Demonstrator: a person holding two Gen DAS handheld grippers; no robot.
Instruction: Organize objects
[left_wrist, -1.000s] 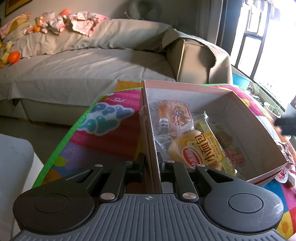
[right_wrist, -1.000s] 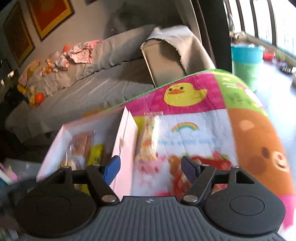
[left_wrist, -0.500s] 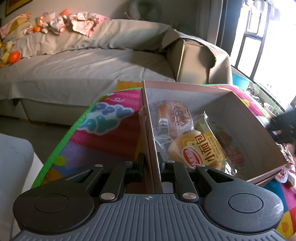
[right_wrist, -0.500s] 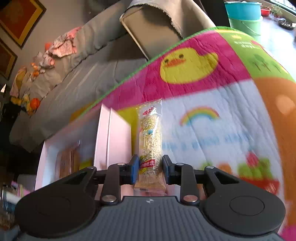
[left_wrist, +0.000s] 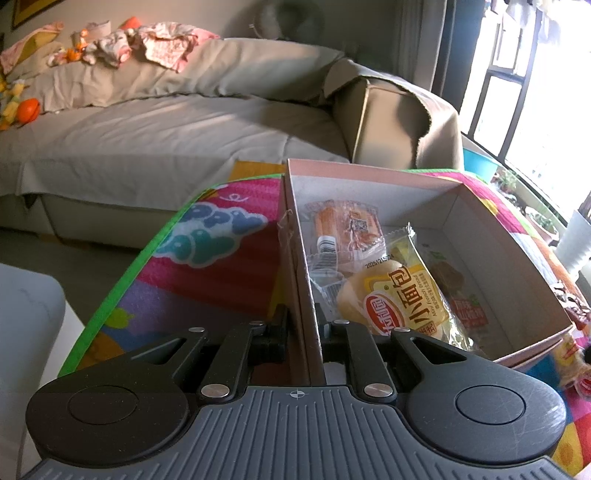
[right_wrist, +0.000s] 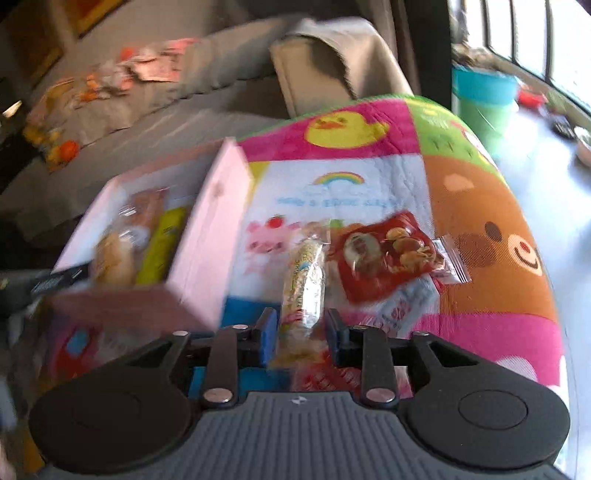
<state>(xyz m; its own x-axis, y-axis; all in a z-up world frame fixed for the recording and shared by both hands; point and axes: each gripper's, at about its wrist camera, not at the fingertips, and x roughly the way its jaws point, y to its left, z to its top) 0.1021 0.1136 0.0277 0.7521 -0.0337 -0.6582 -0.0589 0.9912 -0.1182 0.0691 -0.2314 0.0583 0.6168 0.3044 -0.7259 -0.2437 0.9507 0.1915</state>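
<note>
You are clamping the pink box (left_wrist: 369, 184) wall in your left claw (left_wrist: 301, 325). Your right claw (right_wrist: 301, 332) is opening around the long snack bar (right_wrist: 304, 280), which is lying lengthwise between its jaws on the mat (right_wrist: 480, 295), just right of the box.

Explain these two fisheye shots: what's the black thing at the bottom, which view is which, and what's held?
No robot here: a person holds a two-finger gripper in each hand, and a camera on each looks along its fingers. The black shape at the bottom is the gripper itself.

Left view: the left gripper is shut on the side wall of the pink box, steadying it. Inside lie a bread pack and other wrapped snacks.

Right view, blurred: the right gripper is over a colourful mat, its fingers opening with a long snack bar between them; the pads do not look pressed on it. A red pack lies beside it.
</note>
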